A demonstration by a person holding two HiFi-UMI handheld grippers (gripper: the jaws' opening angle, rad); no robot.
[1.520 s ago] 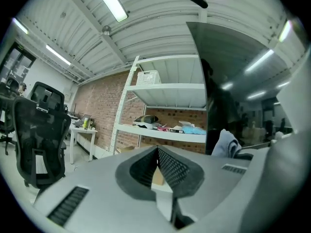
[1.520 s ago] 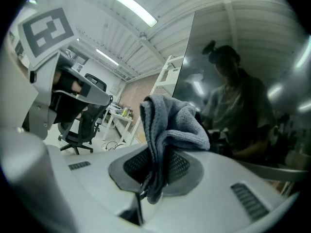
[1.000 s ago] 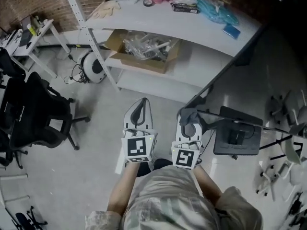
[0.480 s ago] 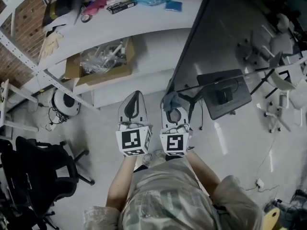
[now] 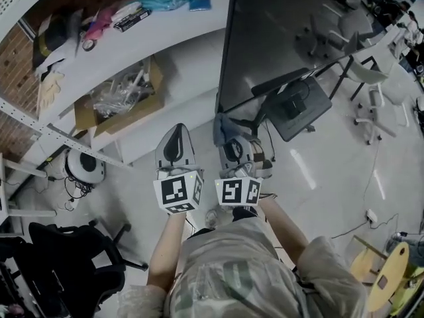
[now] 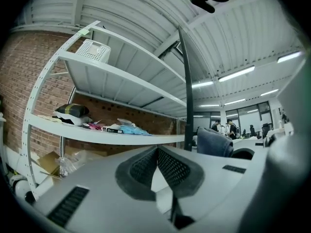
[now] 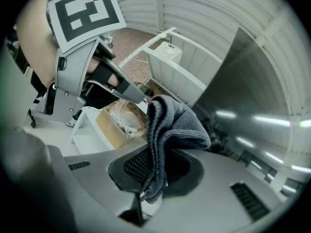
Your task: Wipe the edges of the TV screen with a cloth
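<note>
A big dark TV screen (image 5: 285,32) stands upright on a wheeled stand, seen from above at the upper right of the head view. My right gripper (image 5: 228,138) is shut on a folded grey cloth (image 7: 167,125), just short of the screen's lower left corner. The cloth (image 5: 222,128) sticks out past the jaw tips. The screen (image 7: 262,91) fills the right side of the right gripper view. My left gripper (image 5: 175,144) is shut with nothing in it, beside the right one. From the left gripper view the screen's edge (image 6: 187,86) shows as a thin dark upright line.
A white shelf unit (image 5: 142,38) left of the screen carries assorted items and a cardboard box (image 5: 119,98) below. The TV stand base (image 5: 297,108) lies on the floor. A black office chair (image 5: 73,264) is at lower left, more chairs at upper right.
The head view has swung round so the screen now sits higher and more central. Both grippers have come closer to its lower left corner, still side by side.
</note>
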